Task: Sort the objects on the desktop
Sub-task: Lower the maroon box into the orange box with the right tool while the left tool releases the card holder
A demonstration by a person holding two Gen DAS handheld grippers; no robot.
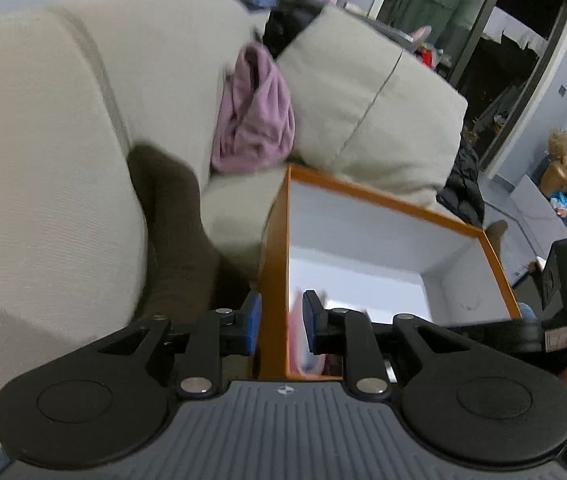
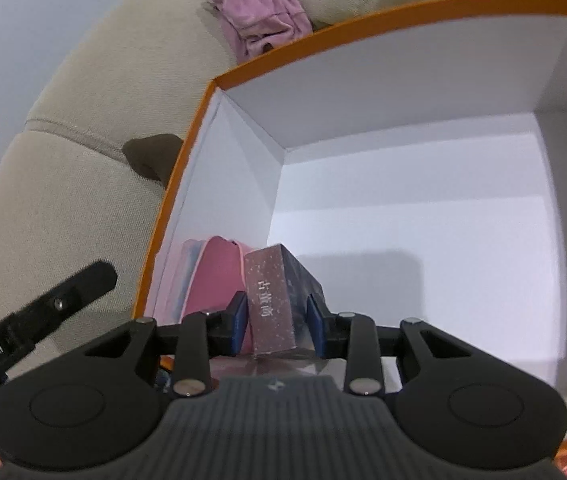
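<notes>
Right gripper inside orange-rimmed box, jaws slack around speckled carton, pink pouch at nine o'clock, left gripper empty, parted astride box wall.

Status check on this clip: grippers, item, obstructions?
Right gripper open around speckled carton inside orange box. Left gripper open, straddling the box's wall. Pink pouch alongside.

pouch, carton in box | pouch left | sofa behind
</notes>
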